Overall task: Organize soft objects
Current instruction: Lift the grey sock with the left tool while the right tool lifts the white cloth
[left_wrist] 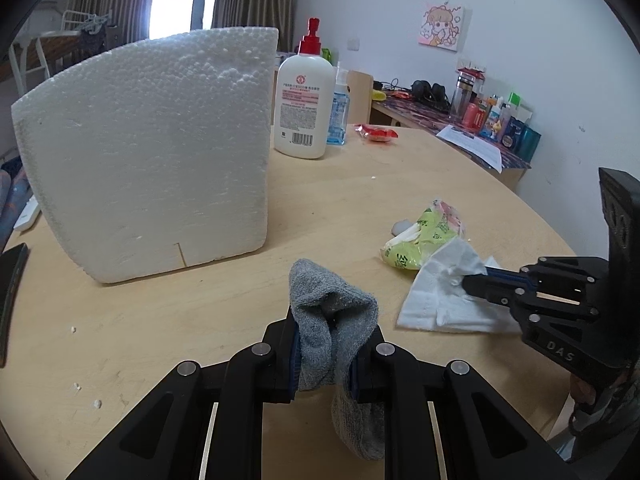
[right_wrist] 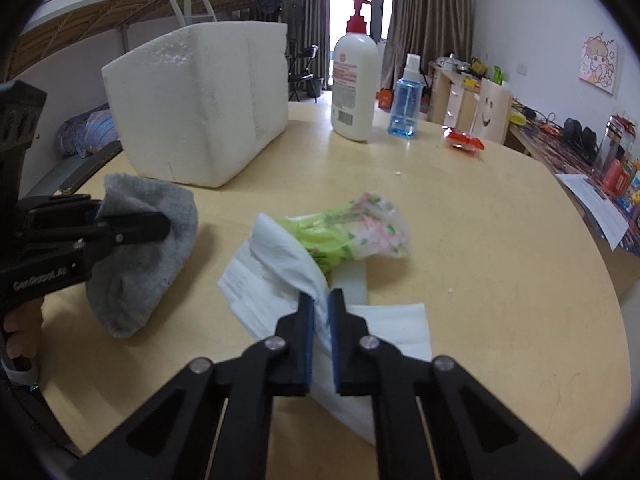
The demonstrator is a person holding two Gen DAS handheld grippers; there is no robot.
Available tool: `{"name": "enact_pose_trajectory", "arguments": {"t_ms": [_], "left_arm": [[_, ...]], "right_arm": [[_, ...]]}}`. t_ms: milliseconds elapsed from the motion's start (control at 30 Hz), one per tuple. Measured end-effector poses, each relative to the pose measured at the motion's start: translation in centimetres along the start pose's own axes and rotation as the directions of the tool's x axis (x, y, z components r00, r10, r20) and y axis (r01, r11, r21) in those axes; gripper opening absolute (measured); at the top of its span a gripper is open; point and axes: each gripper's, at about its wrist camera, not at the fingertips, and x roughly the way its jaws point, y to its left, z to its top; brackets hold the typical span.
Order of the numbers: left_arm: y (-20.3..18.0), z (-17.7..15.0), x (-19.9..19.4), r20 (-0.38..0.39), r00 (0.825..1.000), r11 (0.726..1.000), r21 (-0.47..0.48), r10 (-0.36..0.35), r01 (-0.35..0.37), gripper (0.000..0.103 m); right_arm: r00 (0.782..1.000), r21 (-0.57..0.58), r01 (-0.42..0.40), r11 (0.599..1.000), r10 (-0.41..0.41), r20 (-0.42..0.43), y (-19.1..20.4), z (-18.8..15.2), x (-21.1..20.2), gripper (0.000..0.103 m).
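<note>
Our left gripper [left_wrist: 334, 354] is squeezing the gray sock [left_wrist: 334, 320], which droops, soft and light. Our right gripper [right_wrist: 320, 320] pinches the white tissue [right_wrist: 272, 272] near its edge; it looks thin and may tear, so we should hold it gently. Beyond it, the green packet [right_wrist: 352, 232] lies crinkly on the table [right_wrist: 480, 260]. Farther off stands the foam box [right_wrist: 200, 104].

A grey sock [left_wrist: 334, 320] sits between black fingers with blue pads [left_wrist: 295, 354]. The tissue [right_wrist: 276, 276] is white, its packet [right_wrist: 352, 232] lime green with pink flowers. The foam box [left_wrist: 152, 152] is white, the table [left_wrist: 360, 184] pale wood. The lotion bottle [left_wrist: 306, 108] is white, red-capped.
</note>
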Motion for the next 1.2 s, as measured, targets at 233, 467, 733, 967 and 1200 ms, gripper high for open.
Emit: {"name": "enact_pose_trajectory", "arguments": {"t_ms": [233,467,733,967,1200], "left_arm": [[-0.2,-0.4,-1.7,0.025,1.000,1.000,0.007,0.007,-0.007,0.019],[-0.2,-0.5,-3.8,0.068,0.998,1.000,0.012,0.017,-0.018,0.019],[0.1,-0.2,-6.2,0.138,0.990,0.999,0.014,0.042,-0.044,0.019],[-0.1,0.3,-8.2,0.203,0.977,0.997,0.031,0.057,-0.064,0.019],[-0.4,0.9,-10.2,0.264,0.962,0.995,0.050,0.072,-0.088,0.019]], "right_arm": [[0.997,0.030,-0.011,0.999,0.008,0.074,0.2,0.0,-3.1,0.006],[0.987,0.035,0.007,0.999,-0.013,0.161,0.4,0.7,-6.2,0.006],[0.970,0.056,0.047,0.997,-0.059,0.237,0.1,1.3,-8.6,0.006],[0.950,0.072,0.065,0.995,-0.084,0.301,0.2,1.7,-10.5,0.006],[0.933,0.061,0.062,0.996,-0.079,0.352,0.6,2.0,-11.5,0.006]]}}
